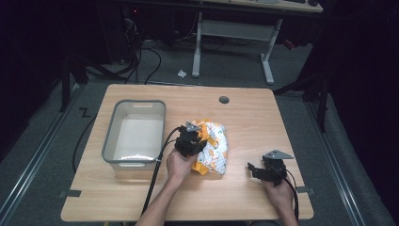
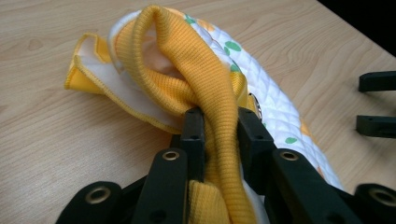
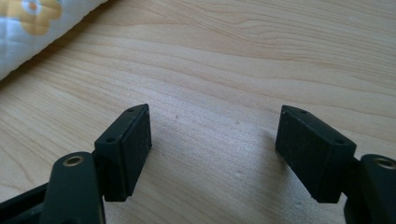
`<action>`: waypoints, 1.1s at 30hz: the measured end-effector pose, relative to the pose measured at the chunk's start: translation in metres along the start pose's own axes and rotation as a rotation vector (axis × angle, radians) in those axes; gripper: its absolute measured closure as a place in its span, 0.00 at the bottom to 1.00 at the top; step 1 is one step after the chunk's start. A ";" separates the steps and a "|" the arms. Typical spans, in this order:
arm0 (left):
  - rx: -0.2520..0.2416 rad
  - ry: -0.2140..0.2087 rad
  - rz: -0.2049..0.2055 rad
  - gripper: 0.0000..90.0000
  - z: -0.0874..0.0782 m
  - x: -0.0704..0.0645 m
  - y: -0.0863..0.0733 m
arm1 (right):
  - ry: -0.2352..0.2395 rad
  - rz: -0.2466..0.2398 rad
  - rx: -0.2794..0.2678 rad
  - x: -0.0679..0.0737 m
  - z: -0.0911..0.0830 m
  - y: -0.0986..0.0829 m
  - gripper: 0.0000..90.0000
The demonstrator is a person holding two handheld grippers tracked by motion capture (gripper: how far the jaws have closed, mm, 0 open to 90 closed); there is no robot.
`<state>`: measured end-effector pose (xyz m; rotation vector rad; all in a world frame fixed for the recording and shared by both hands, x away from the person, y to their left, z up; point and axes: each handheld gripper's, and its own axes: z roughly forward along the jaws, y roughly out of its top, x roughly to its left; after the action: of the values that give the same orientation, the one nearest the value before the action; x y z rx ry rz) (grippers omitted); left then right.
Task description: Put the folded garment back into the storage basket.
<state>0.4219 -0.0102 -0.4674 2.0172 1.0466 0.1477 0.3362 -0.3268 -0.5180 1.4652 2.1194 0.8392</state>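
Crumpled, quilted white-and-yellow garment [image 2: 261,88]; ribbed cuff pinched by left gripper [image 2: 219,126].

Dim room with grey carpeted floor [image 1: 42,155] and black cables [image 1: 141,61] trailing across it. Light wooden desk [image 1: 254,127] with a round grommet hole [image 1: 224,100]. Beyond, a second white-legged desk [image 1: 235,28]. Small scrap of white paper [image 1: 181,73] on the floor. Dark surroundings.
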 end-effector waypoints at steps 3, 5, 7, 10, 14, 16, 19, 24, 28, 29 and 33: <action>-0.001 -0.008 -0.003 0.84 -0.003 0.001 0.000 | 0.000 0.000 0.000 0.000 0.000 0.000 0.30; -0.005 -0.008 -0.003 0.84 -0.005 0.002 0.001 | 0.000 0.000 0.000 0.000 0.000 0.000 0.30; -0.010 -0.016 -0.003 0.84 -0.008 0.001 0.001 | 0.000 0.000 0.000 0.000 0.000 0.000 0.30; -0.018 -0.028 -0.002 0.84 -0.012 0.001 0.002 | 0.000 0.000 0.000 0.000 0.000 0.000 0.30; -0.024 -0.027 0.004 0.84 -0.018 0.001 0.002 | 0.000 0.000 0.000 0.000 0.000 0.000 0.30; -0.029 -0.024 0.005 0.84 -0.023 0.002 0.002 | 0.000 0.000 0.000 0.000 0.000 0.000 0.30; -0.040 -0.025 0.003 0.84 -0.029 0.004 0.003 | 0.000 0.000 0.000 0.000 0.000 0.000 0.30; -0.046 -0.035 0.004 0.84 -0.036 0.005 0.005 | 0.000 0.000 0.000 0.000 0.000 0.000 0.30; -0.056 -0.050 0.014 0.84 -0.042 0.004 0.009 | 0.000 0.000 0.000 0.000 0.000 0.000 0.30; -0.062 -0.052 0.017 0.84 -0.043 0.003 0.010 | 0.000 0.000 0.000 0.000 0.000 0.000 0.30; -0.072 -0.063 0.021 0.84 -0.048 0.003 0.013 | 0.000 0.000 0.000 0.000 0.000 0.000 0.30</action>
<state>0.4104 0.0178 -0.4281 1.9566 0.9676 0.1306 0.3363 -0.3268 -0.5180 1.4656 2.1191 0.8395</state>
